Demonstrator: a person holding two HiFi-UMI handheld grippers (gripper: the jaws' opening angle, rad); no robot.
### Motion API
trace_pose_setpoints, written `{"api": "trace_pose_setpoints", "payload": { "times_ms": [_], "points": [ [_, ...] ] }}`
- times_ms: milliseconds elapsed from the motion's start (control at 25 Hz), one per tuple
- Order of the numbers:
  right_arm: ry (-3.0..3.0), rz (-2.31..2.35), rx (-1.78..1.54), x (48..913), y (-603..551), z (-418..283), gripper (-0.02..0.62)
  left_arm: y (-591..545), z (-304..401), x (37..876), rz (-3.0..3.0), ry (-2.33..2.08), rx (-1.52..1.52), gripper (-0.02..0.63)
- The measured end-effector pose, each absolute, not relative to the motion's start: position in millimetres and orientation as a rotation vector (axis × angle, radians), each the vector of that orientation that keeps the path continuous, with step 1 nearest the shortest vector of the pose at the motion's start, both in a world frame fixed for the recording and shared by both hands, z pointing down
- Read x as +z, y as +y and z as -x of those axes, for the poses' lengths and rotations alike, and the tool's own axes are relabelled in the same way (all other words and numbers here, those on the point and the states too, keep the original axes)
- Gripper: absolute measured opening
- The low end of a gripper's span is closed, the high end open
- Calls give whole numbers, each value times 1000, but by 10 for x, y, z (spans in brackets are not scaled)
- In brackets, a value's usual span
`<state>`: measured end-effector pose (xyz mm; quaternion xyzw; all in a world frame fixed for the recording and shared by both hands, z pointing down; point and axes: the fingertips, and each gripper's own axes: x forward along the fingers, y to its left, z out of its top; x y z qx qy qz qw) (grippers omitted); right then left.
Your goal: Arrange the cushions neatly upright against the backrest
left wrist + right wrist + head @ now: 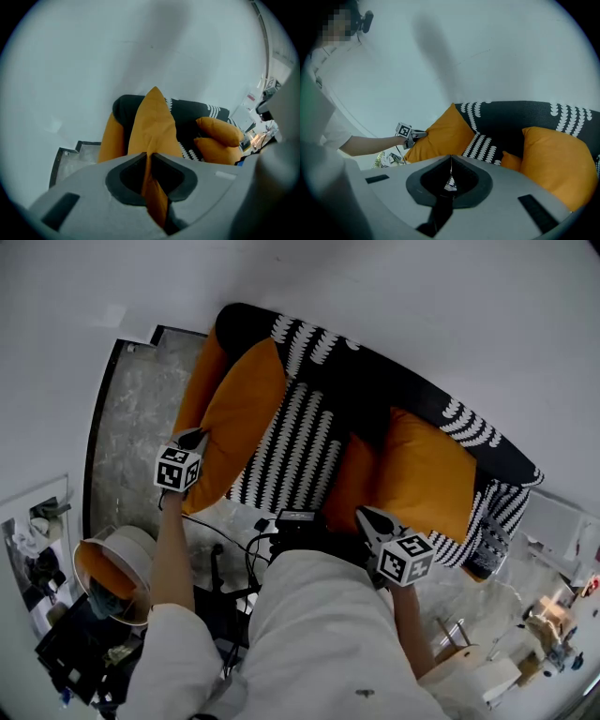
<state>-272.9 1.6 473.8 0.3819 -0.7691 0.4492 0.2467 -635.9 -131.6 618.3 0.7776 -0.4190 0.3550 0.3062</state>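
A black sofa [375, 381] with white patterning holds several orange cushions. My left gripper [194, 440] is shut on the edge of the big left orange cushion [239, 418], which leans tilted over the sofa's left end. In the left gripper view the orange fabric [152, 122] runs pinched between the jaws of that gripper [147, 155]. The right orange cushion [427, 474] stands against the backrest. My right gripper [367, 516] hovers shut at the seat's front, beside that cushion and holding nothing I can make out. A black-and-white patterned cushion [295, 446] lies between the two.
Another orange cushion [202, 381] sits behind the held one, and a smaller one [356, 479] is in the middle. A grey marbled floor slab [131, 427] lies left of the sofa. A round white bin [112, 573] and cables [234, 559] are near my legs. Clutter [553, 624] stands at right.
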Motion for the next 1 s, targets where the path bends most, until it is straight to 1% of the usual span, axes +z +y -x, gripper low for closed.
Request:
{"api": "trace_pose_setpoints", "payload": {
  "times_ms": [160,280,560,760,920,1000],
  "points": [
    [-2087,-1031,1220,4743,0,2715,9,-1510,6684,6324,-1970,-1220,1092,41],
    [-2072,-1045,1228,4746,12,2677,9,-1562,6935,6415,-1846,-1308,1142,40],
    [-2047,-1043,1235,4809,19,2701,9,-1537,7317,6617,-1632,-1416,1086,34],
    [-2050,-1057,1238,4786,36,2723,9,-1403,7509,6807,-1432,-1475,930,32],
    [-2045,-1078,1235,4760,45,2696,9,-1436,7653,6816,-1414,-1493,1012,34],
    [-2044,-1087,1237,4765,47,2667,9,-1479,7691,6792,-1425,-1506,1040,59]
  ]
}}
